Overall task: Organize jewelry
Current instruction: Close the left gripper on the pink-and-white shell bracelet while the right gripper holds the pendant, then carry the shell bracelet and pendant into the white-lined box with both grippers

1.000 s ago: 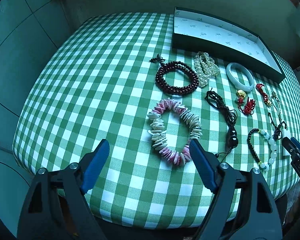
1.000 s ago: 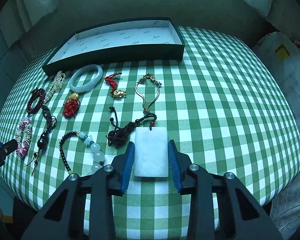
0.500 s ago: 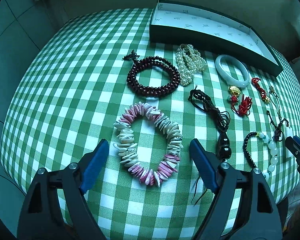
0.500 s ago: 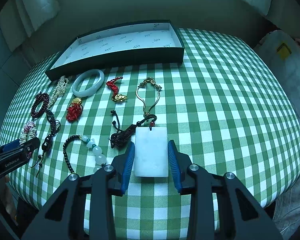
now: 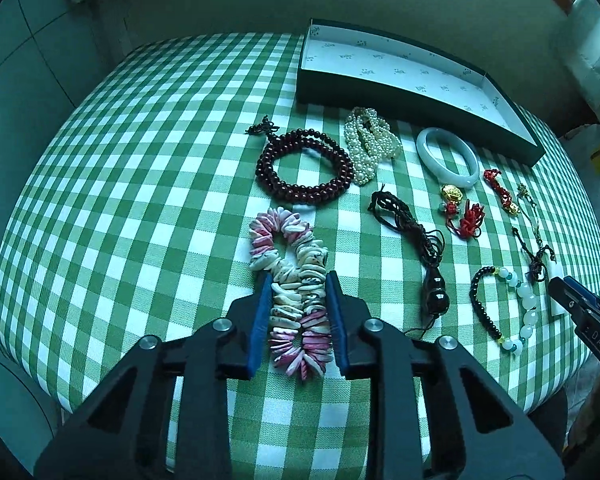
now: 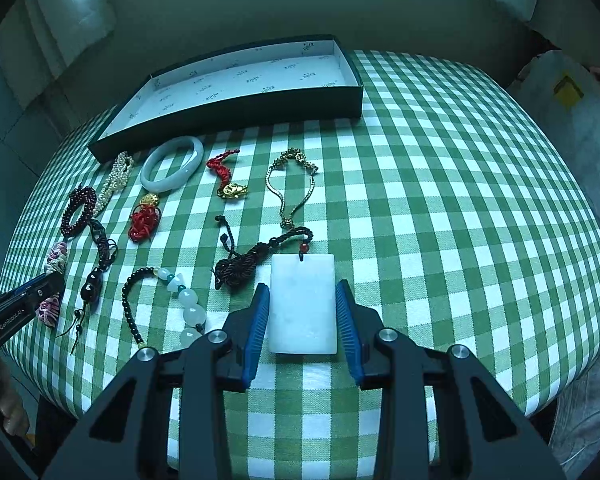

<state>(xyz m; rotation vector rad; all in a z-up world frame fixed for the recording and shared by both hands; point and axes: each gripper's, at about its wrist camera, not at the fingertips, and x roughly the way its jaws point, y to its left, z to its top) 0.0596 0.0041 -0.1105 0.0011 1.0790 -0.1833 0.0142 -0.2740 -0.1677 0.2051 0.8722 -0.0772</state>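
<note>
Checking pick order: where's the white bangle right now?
On the tablecloth, just in front of the box: the white bangle sits left of centre in the right wrist view, between the pearl strand and the red knotted cord.

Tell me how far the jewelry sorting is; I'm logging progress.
Nothing is stored yet: the dark shallow box holds nothing. In hand: the left gripper is shut on the pink-and-white shell-chip bracelet; the right gripper straddles the white rectangular stone pendant, gaps visible. Every piece, including the white bangle, is left.
</note>
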